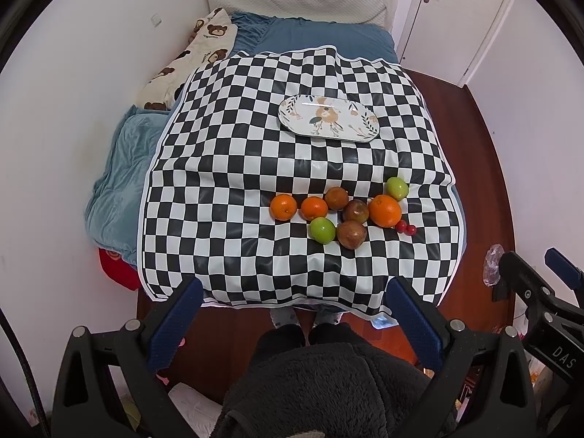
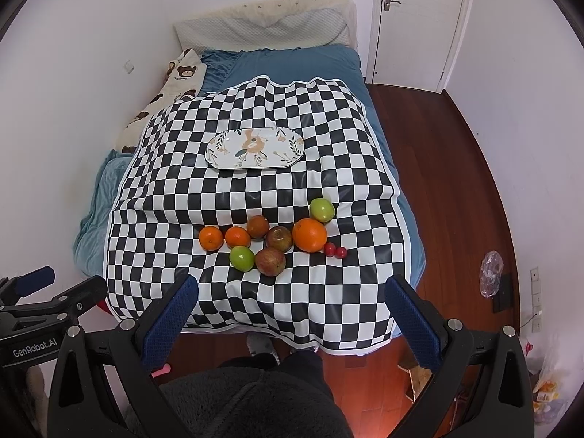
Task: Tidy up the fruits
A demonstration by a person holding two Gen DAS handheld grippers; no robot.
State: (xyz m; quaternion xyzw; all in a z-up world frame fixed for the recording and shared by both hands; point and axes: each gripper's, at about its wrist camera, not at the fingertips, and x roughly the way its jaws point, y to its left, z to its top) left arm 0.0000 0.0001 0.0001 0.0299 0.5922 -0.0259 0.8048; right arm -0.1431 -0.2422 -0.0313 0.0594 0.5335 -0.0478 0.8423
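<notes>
A cluster of fruit lies on the checkered cloth (image 1: 255, 168) near its front: a big orange (image 1: 384, 210) (image 2: 309, 235), two smaller oranges (image 1: 283, 207) (image 2: 210, 238), two green apples (image 1: 322, 230) (image 2: 322, 210), several brownish-red apples (image 1: 351, 234) (image 2: 270, 261) and two small red fruits (image 1: 406, 227) (image 2: 335, 251). An oval floral plate (image 1: 328, 118) (image 2: 255, 148) sits bare farther back. My left gripper (image 1: 292, 304) and right gripper (image 2: 290, 301) both hang open above the cloth's front edge, well short of the fruit, nothing between the fingers.
The cloth covers a bed with a blue blanket (image 1: 120, 168) against the left wall; a bear-print pillow (image 1: 189, 62) lies at the back left. Wooden floor (image 2: 456, 182) runs along the right, with a plastic bag (image 2: 491, 273) on it. A person's dark fleece sleeve (image 1: 328, 387) fills the bottom.
</notes>
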